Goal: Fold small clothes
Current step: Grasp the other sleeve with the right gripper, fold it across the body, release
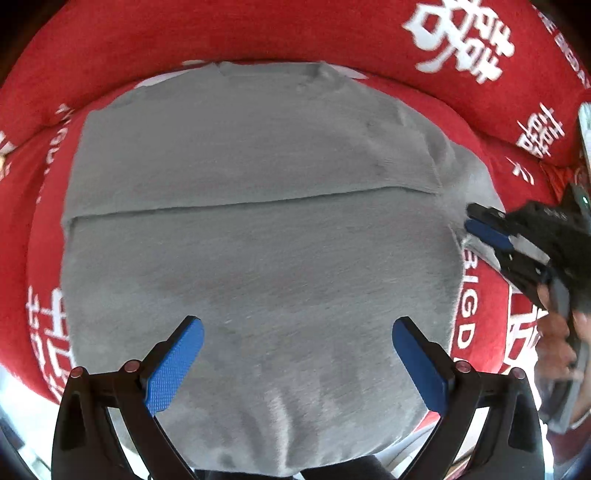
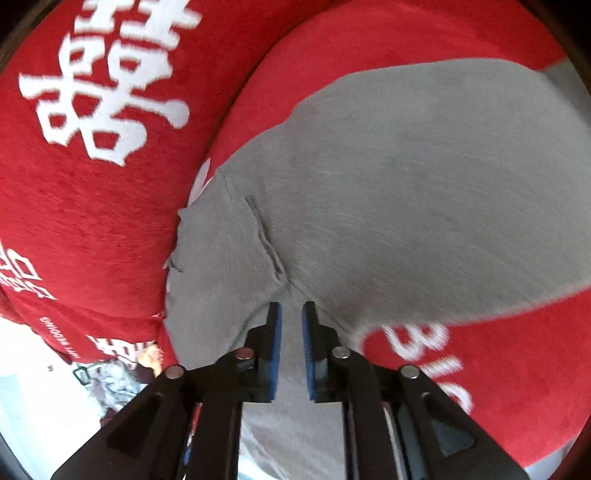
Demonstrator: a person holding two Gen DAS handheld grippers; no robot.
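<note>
Garment: a plain grey knit garment (image 1: 258,229), soft fabric, lies spread flat on a red plush cover with large white printed characters (image 1: 258,33); the left wrist view looks straight down on it.
Fold line: one straight edge of grey cloth crosses the garment from side to side, about halfway up it, so an upper layer lies over a lower one.
Surface: the red cover rises as a padded bolster beyond the garment's far edge and shows on both of its sides; white letters run along it just beside the garment's right edge.
Left hand-held gripper (image 1: 295,365): black frame with blue textured pads, jaws spread wide, hanging over the garment's near half with nothing between the pads.
Right hand-held gripper (image 1: 480,225): at the garment's right edge, near the end of the fold line; its blue pads (image 2: 275,354) stand a narrow gap apart with grey cloth lying in or under the gap; whether the pads press on the cloth cannot be told.
Person: a hand (image 1: 561,332) holds the right tool's handle, off the garment's right side.
</note>
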